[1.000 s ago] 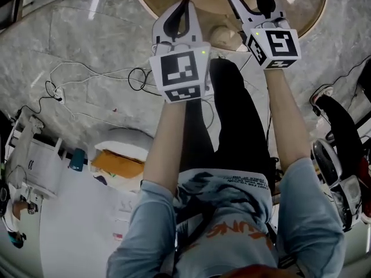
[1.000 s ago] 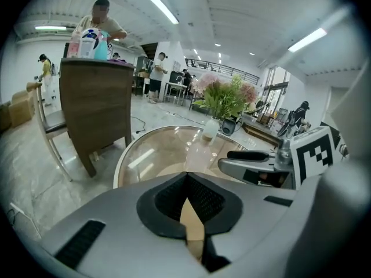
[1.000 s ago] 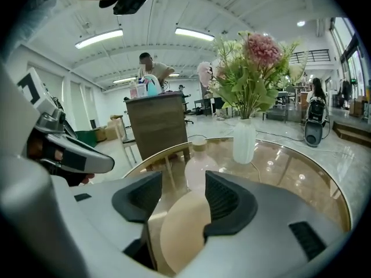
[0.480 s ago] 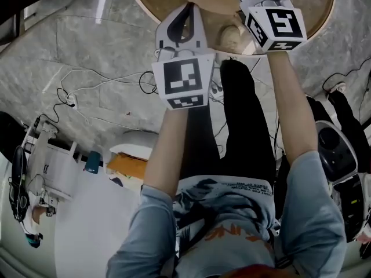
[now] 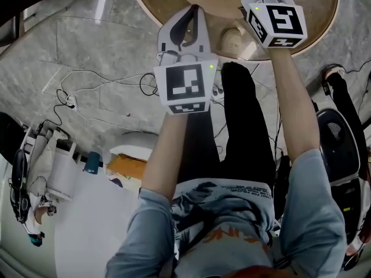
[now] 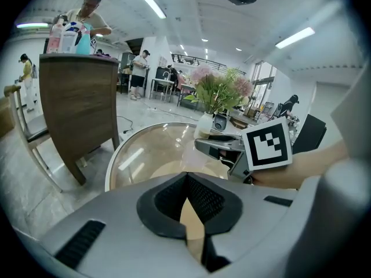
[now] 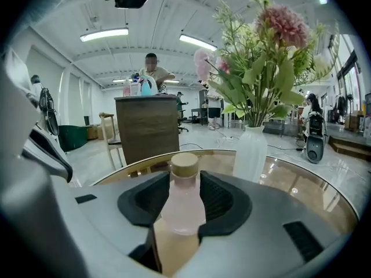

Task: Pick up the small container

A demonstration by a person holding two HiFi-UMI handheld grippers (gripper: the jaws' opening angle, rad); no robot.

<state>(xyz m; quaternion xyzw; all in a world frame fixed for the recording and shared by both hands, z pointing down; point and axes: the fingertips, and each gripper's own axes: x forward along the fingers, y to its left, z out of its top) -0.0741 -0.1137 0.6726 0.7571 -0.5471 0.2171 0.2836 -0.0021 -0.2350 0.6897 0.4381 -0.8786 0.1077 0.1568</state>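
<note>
Progress: small container [image 7: 184,204] looked grabbed, lift off table [image 7: 307,181] unclear tbh
Right tongs [image 7: 185,181]: clamped on its neck
Left tongs [image 6: 186,184]: clenched, empty

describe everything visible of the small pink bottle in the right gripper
The small pale pink translucent bottle has a round tan cap, a short neck and a body widening downward. It stands upright between the jaws of the right hand-held gripper, whose dark ribbed pads press its sides. Its base is hidden behind the gripper, so contact with the round glass table is unclear.
</note>
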